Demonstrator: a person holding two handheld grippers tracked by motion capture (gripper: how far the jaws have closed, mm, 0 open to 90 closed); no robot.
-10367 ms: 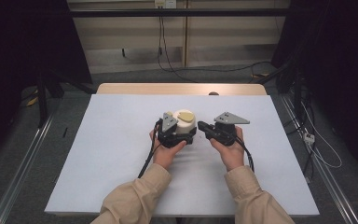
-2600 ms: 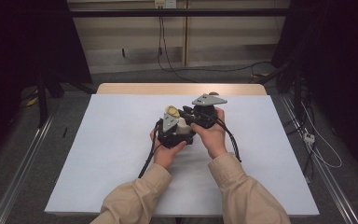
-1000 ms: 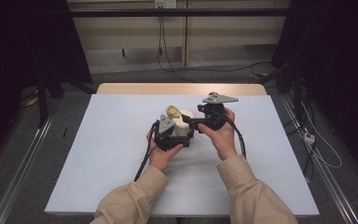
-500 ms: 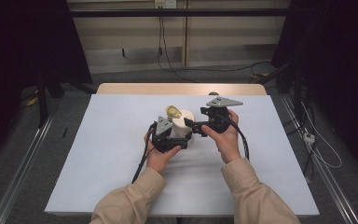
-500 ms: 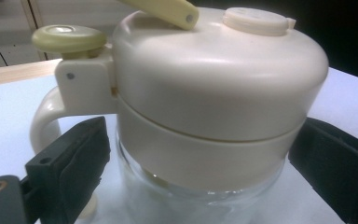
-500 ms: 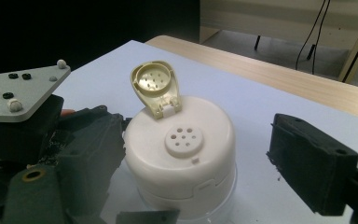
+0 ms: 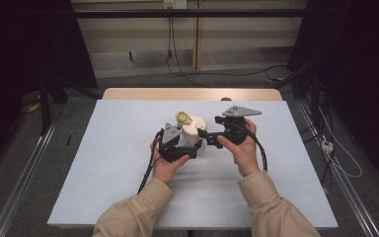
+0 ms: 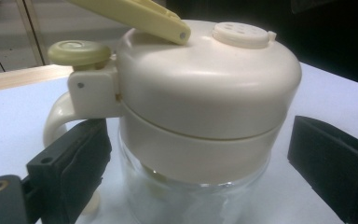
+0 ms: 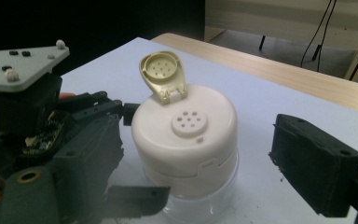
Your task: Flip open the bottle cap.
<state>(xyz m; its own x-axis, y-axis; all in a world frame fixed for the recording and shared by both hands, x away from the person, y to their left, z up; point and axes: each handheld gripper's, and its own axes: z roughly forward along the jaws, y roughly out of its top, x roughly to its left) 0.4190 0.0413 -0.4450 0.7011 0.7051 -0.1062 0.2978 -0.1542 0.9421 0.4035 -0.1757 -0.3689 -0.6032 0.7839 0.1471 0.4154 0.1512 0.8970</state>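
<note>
I see a clear glass shaker jar [image 7: 191,134] with a cream lid [image 9: 186,135] standing mid-table [image 7: 103,163], its yellow flip cap [image 9: 162,73] raised over the sprinkle holes [image 9: 189,123]. My left gripper [image 7: 176,144] has its jaws spread around the jar's body. My right gripper [image 7: 210,137], jaws also spread, hovers just beside the lid.

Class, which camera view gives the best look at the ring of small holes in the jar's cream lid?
The right gripper view: it looks down on the holes, with the flip cap raised behind them. The left gripper view catches them edge-on at the lid's top. In the high view the lid is too small to show them.
</note>
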